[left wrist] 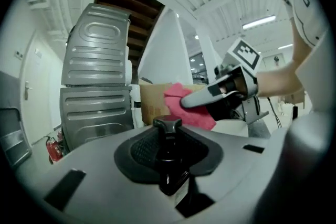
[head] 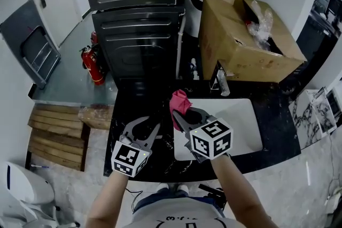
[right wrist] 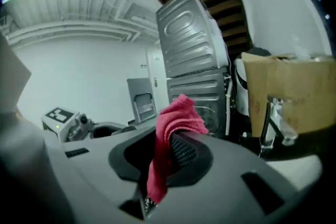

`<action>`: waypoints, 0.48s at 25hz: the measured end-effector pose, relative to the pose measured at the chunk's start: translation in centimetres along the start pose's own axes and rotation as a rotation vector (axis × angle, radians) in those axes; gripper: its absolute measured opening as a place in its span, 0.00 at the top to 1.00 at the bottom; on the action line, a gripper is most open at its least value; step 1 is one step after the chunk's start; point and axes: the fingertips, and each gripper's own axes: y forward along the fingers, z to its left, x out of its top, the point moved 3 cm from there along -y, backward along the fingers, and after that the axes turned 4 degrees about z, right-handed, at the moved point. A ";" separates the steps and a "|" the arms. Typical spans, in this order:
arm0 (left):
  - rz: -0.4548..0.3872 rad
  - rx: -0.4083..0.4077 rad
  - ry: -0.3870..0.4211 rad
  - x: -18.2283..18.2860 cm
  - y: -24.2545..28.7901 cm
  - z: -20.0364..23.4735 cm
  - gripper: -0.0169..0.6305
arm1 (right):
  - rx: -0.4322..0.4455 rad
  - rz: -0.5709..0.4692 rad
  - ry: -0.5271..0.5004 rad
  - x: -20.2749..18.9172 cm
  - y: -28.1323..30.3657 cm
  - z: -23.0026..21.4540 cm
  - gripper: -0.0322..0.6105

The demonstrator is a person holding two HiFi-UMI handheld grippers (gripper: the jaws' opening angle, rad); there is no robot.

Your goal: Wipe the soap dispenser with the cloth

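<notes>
1. Cloth [right wrist: 176, 123]: pinkish red, pinched between the right gripper's [head: 179, 115] grey jaws.
2. Soap dispenser [left wrist: 169, 152]: glossy black, between the left gripper's [head: 151, 124] jaws.
3. Marker cube [head: 211, 139] on each gripper: black-and-white squares.
4. Cardboard box [head: 235, 45], beyond the jaws: brown.

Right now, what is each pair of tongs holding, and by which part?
Left tongs grip the dark soap dispenser by its neck, under the pump head. Right tongs pinch the red cloth mid-fold, one end sticking up, a tail hanging below.

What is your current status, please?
Left gripper shut on soap dispenser. Right gripper shut on red cloth. Cloth not touching dispenser yet; nothing between.
</notes>
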 end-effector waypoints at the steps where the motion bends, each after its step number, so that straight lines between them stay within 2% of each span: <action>1: -0.014 0.014 -0.028 -0.1 0.2 0.7 0.82 | -0.005 -0.026 0.054 -0.1 -0.3 -0.7 0.86; 7: -0.001 0.067 -0.140 -1.5 3.0 4.4 0.82 | -0.033 -0.076 0.169 -1.1 -1.3 -3.1 0.86; 12: 0.017 0.073 -0.151 -2.5 6.7 6.7 0.82 | -0.038 -0.041 0.160 -2.7 -1.8 -4.4 0.86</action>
